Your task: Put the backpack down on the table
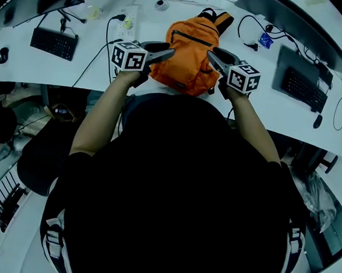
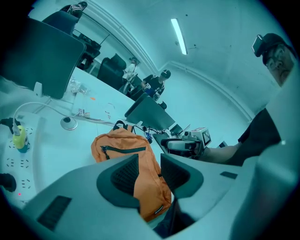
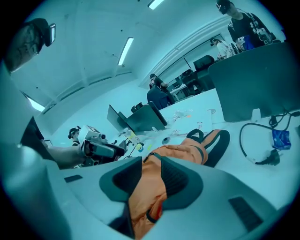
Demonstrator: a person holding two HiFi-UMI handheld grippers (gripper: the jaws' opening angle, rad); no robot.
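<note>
An orange backpack (image 1: 188, 52) lies flat on the white table (image 1: 24, 67), with its black straps at the far end. My left gripper (image 1: 168, 50) hovers by its left edge and my right gripper (image 1: 213, 53) by its right edge, tips pointing inward. In the left gripper view the jaws (image 2: 149, 171) stand partly apart, and the backpack (image 2: 119, 143) shows through the gap, beyond the pads. The right gripper view shows the same: a narrow gap (image 3: 151, 176) with the backpack (image 3: 183, 152) behind it. No pad presses on the fabric.
A power strip (image 1: 130, 20) and a keyboard (image 1: 53, 43) lie left of the backpack, with a mouse (image 1: 2, 54) at the far left. To the right sit another keyboard (image 1: 303, 88), cables and a blue packet (image 1: 265, 40). Monitors line the far edge.
</note>
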